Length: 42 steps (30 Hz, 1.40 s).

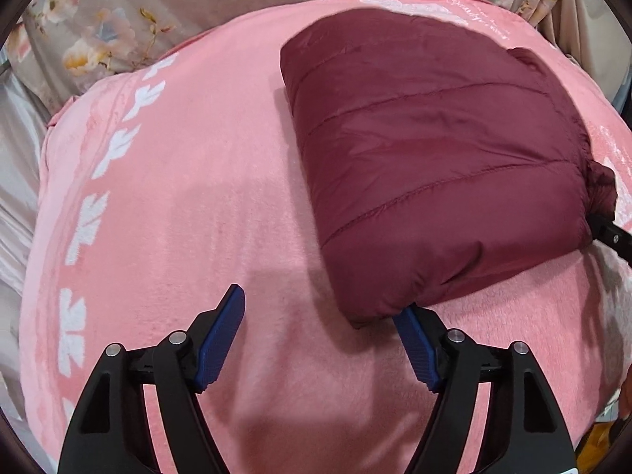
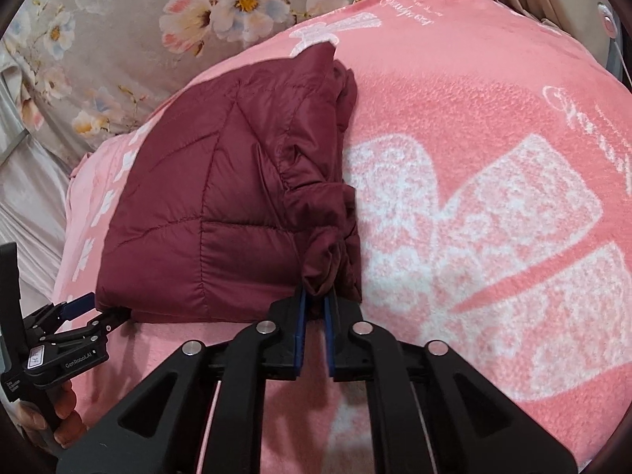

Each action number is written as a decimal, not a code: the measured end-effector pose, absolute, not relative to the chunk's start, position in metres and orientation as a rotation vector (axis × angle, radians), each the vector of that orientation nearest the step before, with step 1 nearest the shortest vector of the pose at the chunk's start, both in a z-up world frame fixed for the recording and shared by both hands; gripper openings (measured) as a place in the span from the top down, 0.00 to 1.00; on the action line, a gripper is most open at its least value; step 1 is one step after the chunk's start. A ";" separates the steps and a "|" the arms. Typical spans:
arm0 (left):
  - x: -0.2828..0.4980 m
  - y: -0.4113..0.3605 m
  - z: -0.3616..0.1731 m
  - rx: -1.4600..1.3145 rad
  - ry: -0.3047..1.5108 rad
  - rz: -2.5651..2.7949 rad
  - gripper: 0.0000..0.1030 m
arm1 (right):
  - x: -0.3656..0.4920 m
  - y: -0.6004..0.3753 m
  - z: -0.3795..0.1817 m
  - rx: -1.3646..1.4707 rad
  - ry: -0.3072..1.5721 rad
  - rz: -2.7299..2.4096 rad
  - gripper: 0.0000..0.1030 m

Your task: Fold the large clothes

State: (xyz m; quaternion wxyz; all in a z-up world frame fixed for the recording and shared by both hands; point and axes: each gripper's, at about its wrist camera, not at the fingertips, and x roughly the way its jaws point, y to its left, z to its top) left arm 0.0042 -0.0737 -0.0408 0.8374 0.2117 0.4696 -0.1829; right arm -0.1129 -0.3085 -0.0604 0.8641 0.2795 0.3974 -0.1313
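Right hand-held gripper [image 2: 314, 300] pinches the jacket [image 2: 221, 205] cuff (hidden from left view); left hand-held gripper [image 1: 320, 308] gapes.

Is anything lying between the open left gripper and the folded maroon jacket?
Nothing visible. The left gripper is open on the bare pink blanket, its right finger already tucked under the near corner of the jacket. The right gripper is shut on the jacket's bunched edge.
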 end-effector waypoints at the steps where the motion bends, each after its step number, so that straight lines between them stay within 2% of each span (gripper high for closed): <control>1: 0.003 -0.071 -0.037 0.443 0.994 -0.391 0.30 | -0.116 -0.312 -0.056 0.595 0.825 -0.290 0.80; 8: 0.005 -0.057 -0.005 0.363 0.983 -0.393 0.30 | -0.118 -0.326 -0.021 0.579 0.759 -0.331 0.78; 11: 0.005 -0.057 0.016 0.343 0.921 -0.379 0.30 | -0.105 -0.333 -0.004 0.570 0.710 -0.311 0.78; 13: 0.011 -0.057 0.037 0.314 0.875 -0.383 0.30 | -0.093 -0.341 0.007 0.589 0.681 -0.299 0.76; 15: 0.023 -0.062 0.053 0.293 0.835 -0.375 0.30 | -0.074 -0.353 0.016 0.637 0.652 -0.284 0.66; 19: 0.056 -0.090 0.077 0.269 0.773 -0.358 0.30 | -0.029 -0.374 0.026 0.666 0.638 -0.290 0.65; 23: 0.091 -0.127 0.080 0.269 0.759 -0.337 0.30 | 0.018 -0.397 0.003 0.732 0.715 -0.334 0.61; 24: 0.099 -0.136 0.076 0.269 0.771 -0.336 0.30 | 0.033 -0.398 -0.009 0.733 0.787 -0.340 0.62; 25: 0.106 -0.145 0.070 0.267 0.794 -0.337 0.30 | 0.044 -0.393 -0.019 0.742 0.835 -0.288 0.67; 26: 0.112 -0.151 0.064 0.260 0.819 -0.345 0.30 | 0.049 -0.386 -0.020 0.754 0.830 -0.225 0.84; 27: 0.119 -0.158 0.057 0.249 0.842 -0.350 0.30 | 0.048 -0.381 -0.015 0.749 0.800 -0.193 0.91; 30: 0.127 -0.171 0.042 0.261 0.862 -0.341 0.30 | 0.035 -0.367 0.014 0.627 0.660 -0.200 0.93; 33: 0.134 -0.184 0.017 0.290 0.893 -0.313 0.30 | 0.047 -0.376 -0.010 0.587 0.754 -0.289 0.93; 35: 0.137 -0.190 0.002 0.299 0.911 -0.308 0.26 | 0.050 -0.381 -0.032 0.601 0.798 -0.299 0.93; 42: 0.136 -0.193 -0.025 0.284 0.885 -0.291 0.18 | 0.048 -0.372 -0.060 0.580 0.798 -0.309 0.92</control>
